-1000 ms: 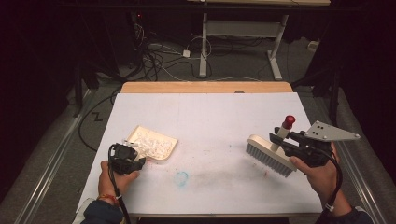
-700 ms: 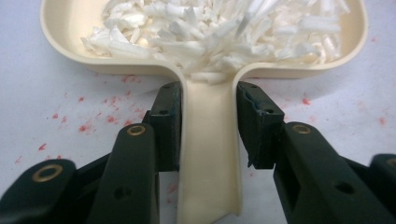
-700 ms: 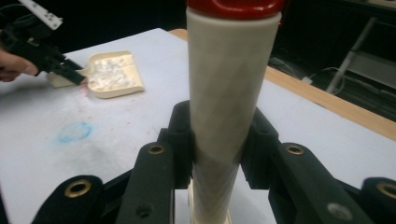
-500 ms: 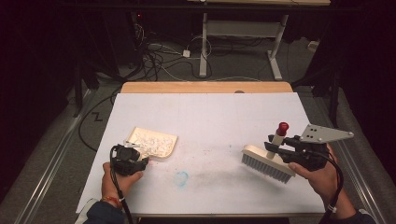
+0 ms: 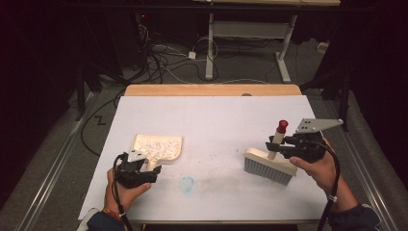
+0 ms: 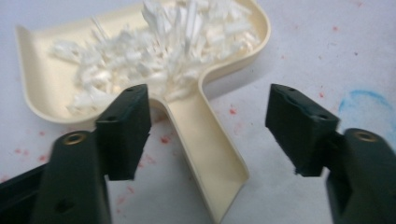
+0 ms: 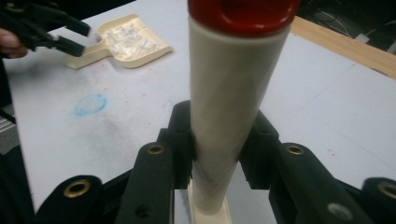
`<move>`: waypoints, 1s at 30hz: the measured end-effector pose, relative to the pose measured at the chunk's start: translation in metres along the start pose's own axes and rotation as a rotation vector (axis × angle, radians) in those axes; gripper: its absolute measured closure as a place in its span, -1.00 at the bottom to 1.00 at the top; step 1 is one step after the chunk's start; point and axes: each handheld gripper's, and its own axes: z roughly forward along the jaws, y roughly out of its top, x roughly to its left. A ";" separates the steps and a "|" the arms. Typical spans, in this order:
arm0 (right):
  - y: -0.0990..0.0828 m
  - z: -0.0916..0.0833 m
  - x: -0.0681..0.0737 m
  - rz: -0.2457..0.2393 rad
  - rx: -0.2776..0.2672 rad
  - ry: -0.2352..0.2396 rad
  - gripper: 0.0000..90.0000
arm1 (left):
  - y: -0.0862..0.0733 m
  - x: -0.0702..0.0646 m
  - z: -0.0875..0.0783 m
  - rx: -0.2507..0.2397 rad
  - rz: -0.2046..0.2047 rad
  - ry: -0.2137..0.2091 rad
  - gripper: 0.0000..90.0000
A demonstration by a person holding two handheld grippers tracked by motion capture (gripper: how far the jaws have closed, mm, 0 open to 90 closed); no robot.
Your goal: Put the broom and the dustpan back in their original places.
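High view has your right gripper (image 5: 278, 146) clamped on the brush (image 5: 268, 164) handle at the table's (image 5: 216, 115) right, while your left gripper (image 6: 208, 123) sits wide open astride the dustpan (image 6: 140, 70) handle.

Cream dustpan (image 5: 159, 147) holds shreds; brush (image 5: 267, 165) upright.

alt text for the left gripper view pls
Two open black jaws straddle the handle of a cream dustpan lying on a white table. White paper shreds fill the pan; red specks and a blue smudge mark the table.
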 end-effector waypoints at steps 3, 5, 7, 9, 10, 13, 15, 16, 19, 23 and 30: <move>0.003 0.007 -0.010 0.020 0.002 0.000 0.52 | -0.004 -0.003 -0.007 -0.069 0.047 0.013 -0.46; 0.004 0.011 -0.016 0.035 0.003 -0.018 0.50 | -0.008 -0.007 -0.010 -0.093 0.083 0.023 -0.48; 0.005 0.017 -0.021 0.052 0.008 -0.044 0.47 | -0.014 -0.012 -0.011 -0.102 0.114 0.031 -0.48; 0.007 0.021 -0.025 0.057 0.015 -0.059 0.45 | -0.020 -0.015 -0.010 -0.080 0.142 0.050 -0.48; 0.007 0.024 -0.028 0.064 0.011 -0.069 0.44 | -0.023 -0.017 -0.010 -0.064 0.156 0.061 -0.48; 0.008 0.032 -0.035 0.095 0.020 -0.122 0.40 | -0.027 -0.020 -0.011 -0.056 0.168 0.071 -0.48; 0.009 0.038 -0.038 0.106 0.023 -0.143 0.39 | -0.027 -0.020 -0.011 -0.076 0.163 0.067 -0.48; 0.010 0.041 -0.039 0.103 0.031 -0.164 0.37 | -0.027 -0.020 -0.011 -0.081 0.159 0.067 -0.48; 0.011 0.049 -0.042 0.096 0.047 -0.193 0.34 | -0.026 -0.022 -0.009 -0.086 0.166 0.057 -0.48; 0.013 0.064 -0.048 0.087 0.069 -0.232 0.30 | -0.025 -0.024 -0.007 -0.086 0.183 0.050 -0.48; 0.020 0.090 -0.057 0.082 0.100 -0.278 0.26 | -0.024 -0.027 -0.004 -0.084 0.202 0.043 -0.48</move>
